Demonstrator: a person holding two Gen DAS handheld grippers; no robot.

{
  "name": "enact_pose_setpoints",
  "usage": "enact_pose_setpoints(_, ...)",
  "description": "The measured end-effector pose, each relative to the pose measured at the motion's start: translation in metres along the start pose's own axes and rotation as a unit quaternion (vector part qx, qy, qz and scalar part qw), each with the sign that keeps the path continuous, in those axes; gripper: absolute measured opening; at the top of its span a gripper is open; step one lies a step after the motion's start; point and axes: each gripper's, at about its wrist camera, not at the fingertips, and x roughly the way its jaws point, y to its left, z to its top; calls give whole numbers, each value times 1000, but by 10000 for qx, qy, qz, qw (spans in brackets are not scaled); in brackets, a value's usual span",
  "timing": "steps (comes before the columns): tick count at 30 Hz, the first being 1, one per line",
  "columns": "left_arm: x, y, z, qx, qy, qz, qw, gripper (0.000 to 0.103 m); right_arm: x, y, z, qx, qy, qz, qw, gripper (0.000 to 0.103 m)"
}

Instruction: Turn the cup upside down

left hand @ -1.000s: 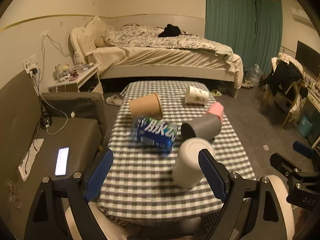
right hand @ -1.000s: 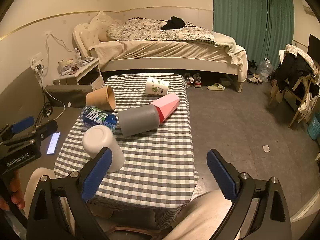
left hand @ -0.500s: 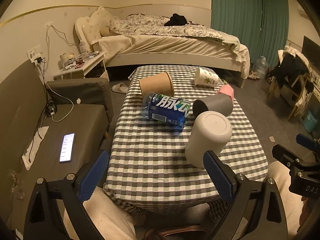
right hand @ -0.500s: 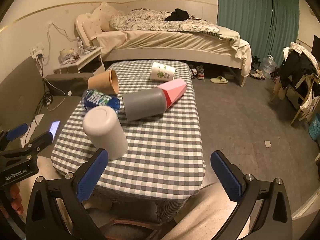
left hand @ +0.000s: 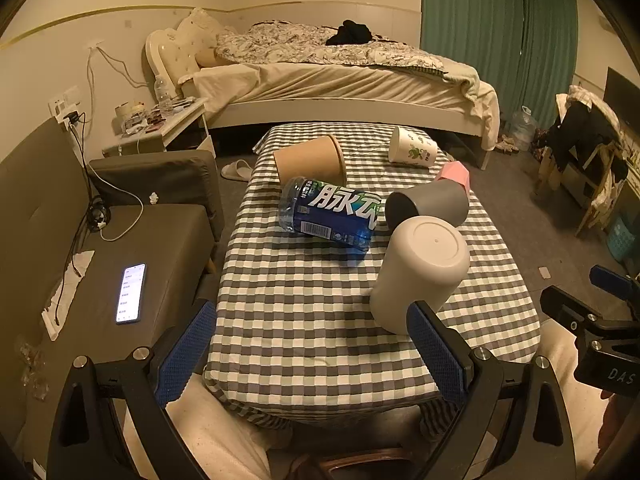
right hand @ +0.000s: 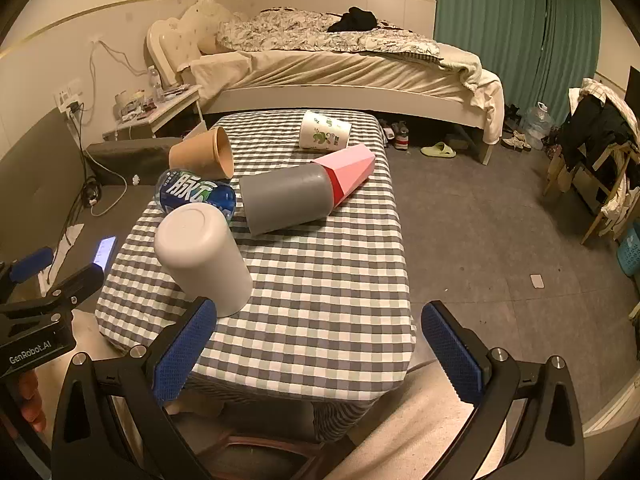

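Note:
A white cup (left hand: 420, 272) stands upside down, base up, on the checked table (left hand: 304, 312); it also shows in the right wrist view (right hand: 204, 256). My left gripper (left hand: 310, 346) is open and empty, held back near the table's front edge, its right finger just in front of the cup. My right gripper (right hand: 316, 350) is open and empty, also at the front edge, to the right of the cup. Each gripper shows at the edge of the other's view.
A grey cup (right hand: 286, 202), a pink cup (right hand: 350, 170), a brown paper cup (right hand: 202, 158), a patterned white cup (right hand: 324, 134) and a blue-labelled bottle (left hand: 332, 212) lie on their sides behind it. A sofa with a lit phone (left hand: 130, 294) is on the left; a bed is behind.
Both grippers have drawn back and risen away from the white cup, which stays standing upside down. Nothing on the table has moved.

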Motion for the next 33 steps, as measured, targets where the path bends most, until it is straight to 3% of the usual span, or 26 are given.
enact_pose_setpoints(33, -3, 0, -1, 27, -85, -5, 10000, 99, 7, 7, -1, -57, 146, -32, 9999, 103)
